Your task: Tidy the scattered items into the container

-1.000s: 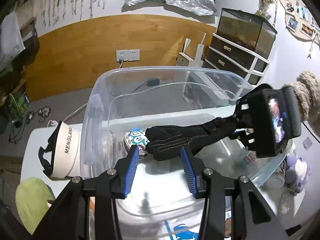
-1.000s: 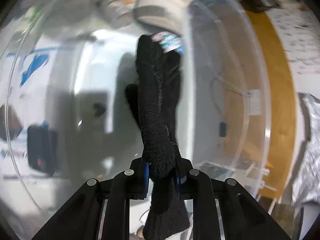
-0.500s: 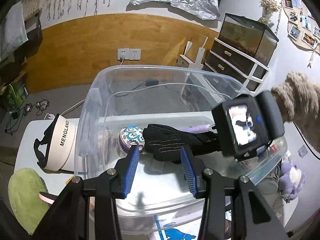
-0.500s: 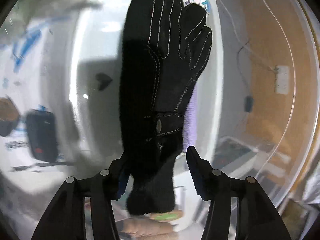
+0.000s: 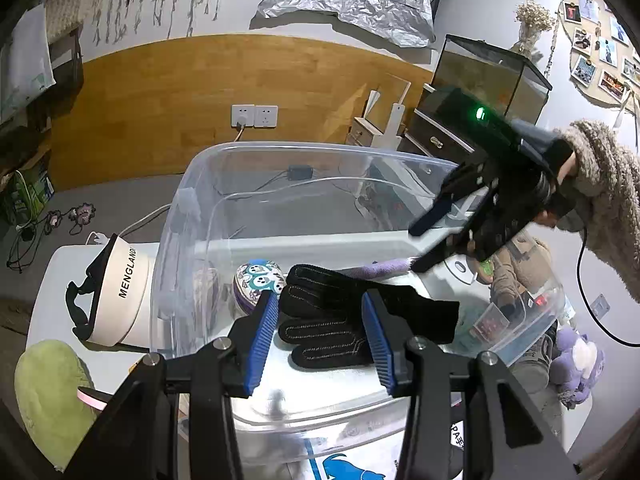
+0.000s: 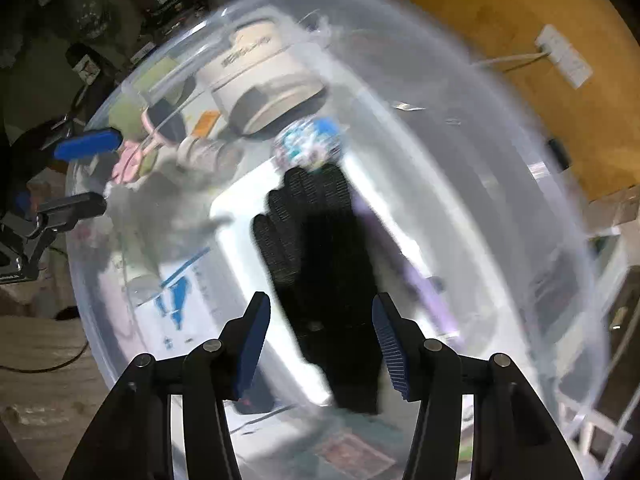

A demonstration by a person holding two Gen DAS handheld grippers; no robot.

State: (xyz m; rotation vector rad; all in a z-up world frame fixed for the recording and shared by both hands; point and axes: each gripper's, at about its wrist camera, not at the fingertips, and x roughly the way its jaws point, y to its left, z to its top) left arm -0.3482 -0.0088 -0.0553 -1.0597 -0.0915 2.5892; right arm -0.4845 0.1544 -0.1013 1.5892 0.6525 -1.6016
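Note:
A black glove (image 5: 320, 312) (image 6: 320, 248) lies flat on the floor of the clear plastic bin (image 5: 320, 148) (image 6: 480, 200). It rests beside a patterned ball (image 5: 258, 280) (image 6: 308, 146) and a purple item (image 5: 376, 270). My right gripper (image 5: 436, 228) (image 6: 320, 336) hangs open above the bin's right side, pointing down at the glove and clear of it. My left gripper (image 5: 320, 332) (image 6: 80, 176) stands open at the bin's near wall with nothing in its jaws.
A white visor cap (image 5: 120, 280) and a green plush (image 5: 44, 384) lie on the white table (image 5: 52, 264) left of the bin. A small clear box (image 5: 520, 320) with odds and ends sits to the right. A fuzzy sleeve (image 5: 600, 200) reaches in from the right.
The right gripper opened and let the black glove fall onto the bin's floor, then rose and swung to the right. The left gripper kept still.

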